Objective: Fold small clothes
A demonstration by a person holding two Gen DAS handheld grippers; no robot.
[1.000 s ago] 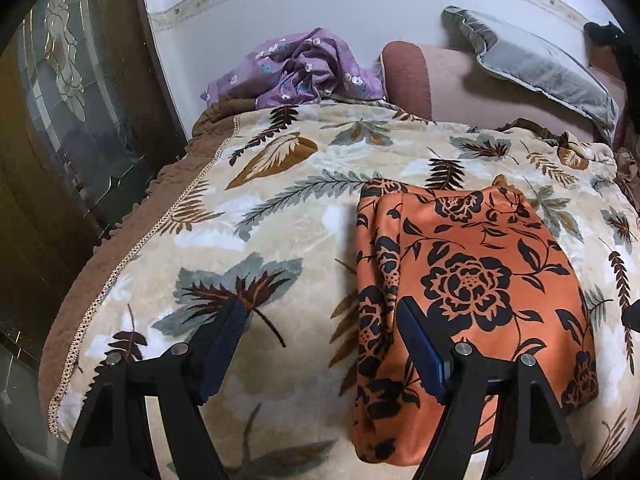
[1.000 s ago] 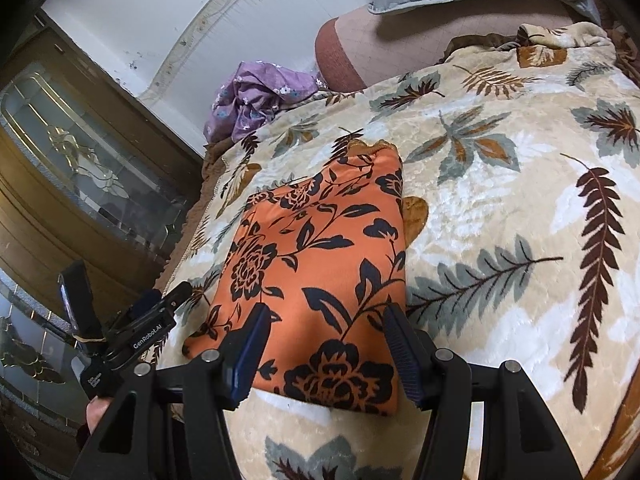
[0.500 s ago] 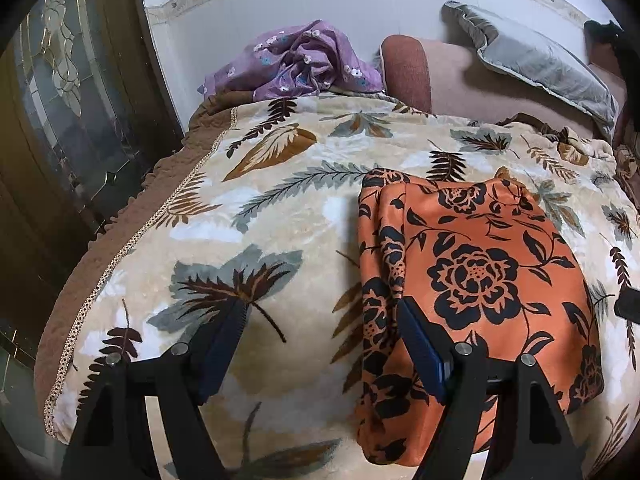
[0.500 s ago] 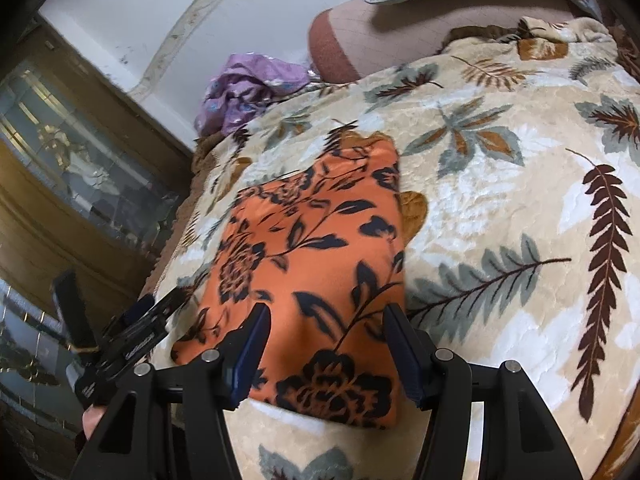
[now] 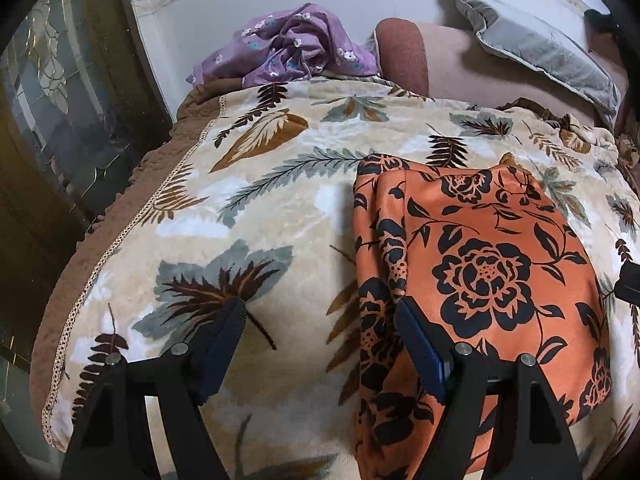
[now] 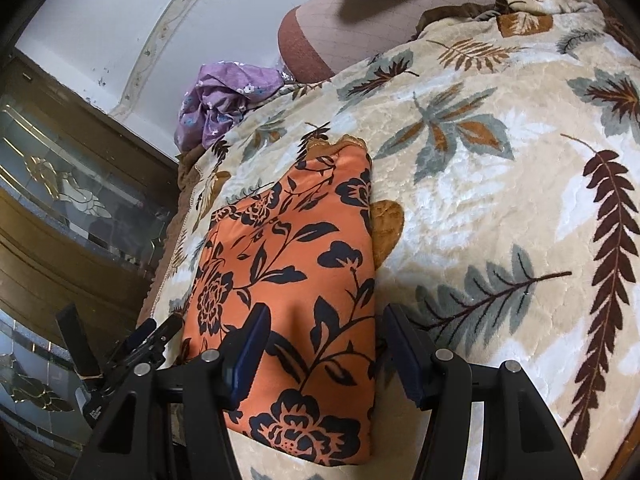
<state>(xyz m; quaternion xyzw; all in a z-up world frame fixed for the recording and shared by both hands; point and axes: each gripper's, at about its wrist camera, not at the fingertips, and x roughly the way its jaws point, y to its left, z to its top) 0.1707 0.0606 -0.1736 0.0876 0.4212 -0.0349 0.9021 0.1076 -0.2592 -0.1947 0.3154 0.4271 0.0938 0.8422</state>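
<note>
An orange garment with a black flower print (image 5: 488, 280) is seen lying flat on a bed, on top of a cream blanket patterned with leaves (image 5: 256, 208). The garment is already folded into a neat long rectangle, with one side turned over into a narrow doubled strip, so the folding is judged to be well advanced.

The left gripper (image 5: 320, 328) is held over the garment's left edge with its jaws spread apart; one finger is seen above bare blanket, the other above the doubled strip, and nothing is gripped. The right gripper (image 6: 324, 344) is held low over the near right corner of the garment, jaws also parted, straddling the right edge without pinching it; whether the pads touch the cloth cannot be told. The two grippers are placed at the near end, apparently so that both near corners can be taken together and the cloth folded away from the person.

A crumpled purple flowered garment (image 5: 288, 48) is left in a heap at the far corner of the bed, probably waiting its turn. A grey pillow (image 5: 536, 44) is propped at the head
</note>
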